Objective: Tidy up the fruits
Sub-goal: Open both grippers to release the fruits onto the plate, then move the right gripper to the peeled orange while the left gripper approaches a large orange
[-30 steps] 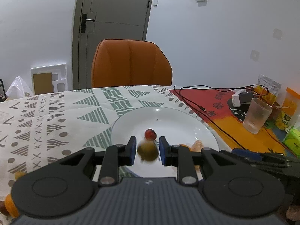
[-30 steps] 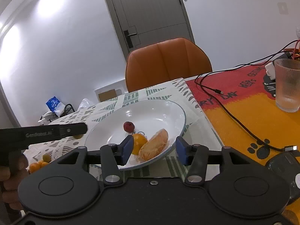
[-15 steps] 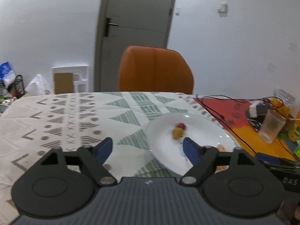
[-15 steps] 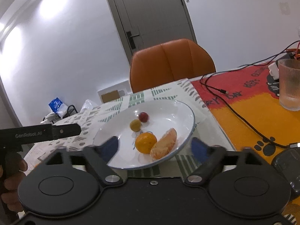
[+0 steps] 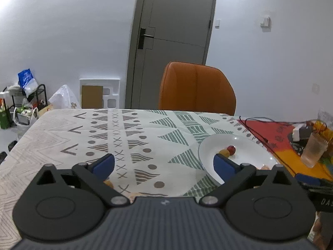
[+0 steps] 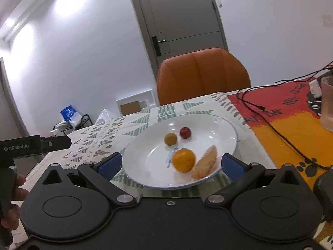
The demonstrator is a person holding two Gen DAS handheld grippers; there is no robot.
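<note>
A white plate (image 6: 218, 125) holds a small red fruit (image 6: 185, 132), an olive-yellow fruit (image 6: 170, 139), an orange (image 6: 184, 160) and a peeled orange segment (image 6: 205, 162). My right gripper (image 6: 170, 164) is open and empty at the plate's near rim. My left gripper (image 5: 164, 163) is open and empty over the patterned cloth, left of the plate (image 5: 249, 145). The red fruit (image 5: 231, 150) and the olive fruit (image 5: 223, 152) also show in the left wrist view. The left gripper's body (image 6: 31, 145) shows at the left edge of the right wrist view.
An orange chair (image 5: 196, 89) stands behind the table. A black cable (image 6: 276, 129) crosses the red and orange mat (image 6: 291, 125). A ribbed glass (image 5: 313, 151) stands at the right. A small orange bit (image 5: 109, 183) lies by the left finger.
My left gripper released the olive fruit onto the plate, opened wide and moved back and left. My right gripper opened wider and drew back a little.
</note>
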